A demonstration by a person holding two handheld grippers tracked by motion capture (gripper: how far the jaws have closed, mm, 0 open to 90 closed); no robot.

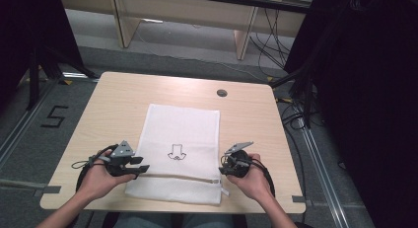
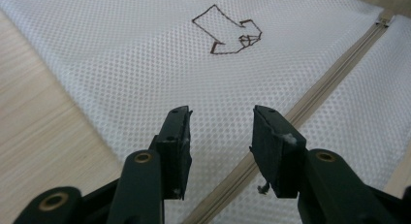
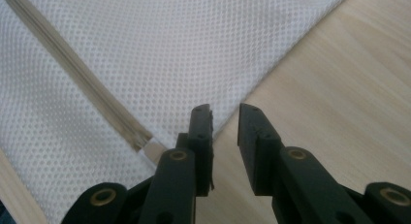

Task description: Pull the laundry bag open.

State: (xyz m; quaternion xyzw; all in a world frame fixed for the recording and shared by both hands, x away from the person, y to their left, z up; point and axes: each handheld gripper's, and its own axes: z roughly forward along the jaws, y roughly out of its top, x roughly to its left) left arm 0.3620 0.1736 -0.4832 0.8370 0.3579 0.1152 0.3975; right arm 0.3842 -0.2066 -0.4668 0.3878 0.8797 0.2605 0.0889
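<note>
white mesh bag (image 1: pixel 180 134) with dark line drawing (image 1: pixel 176 152); pale wood-grain table (image 1: pixel 113 102).

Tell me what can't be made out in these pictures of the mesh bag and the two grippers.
- High view: whether the white mesh laundry bag holds anything; it lies flat and opaque.
- High view: the drawn mark is too small to read.
- Left gripper view: the zipper runs under the left gripper, its near end hidden.
- Right gripper view: the right gripper covers the zipper pull.
</note>
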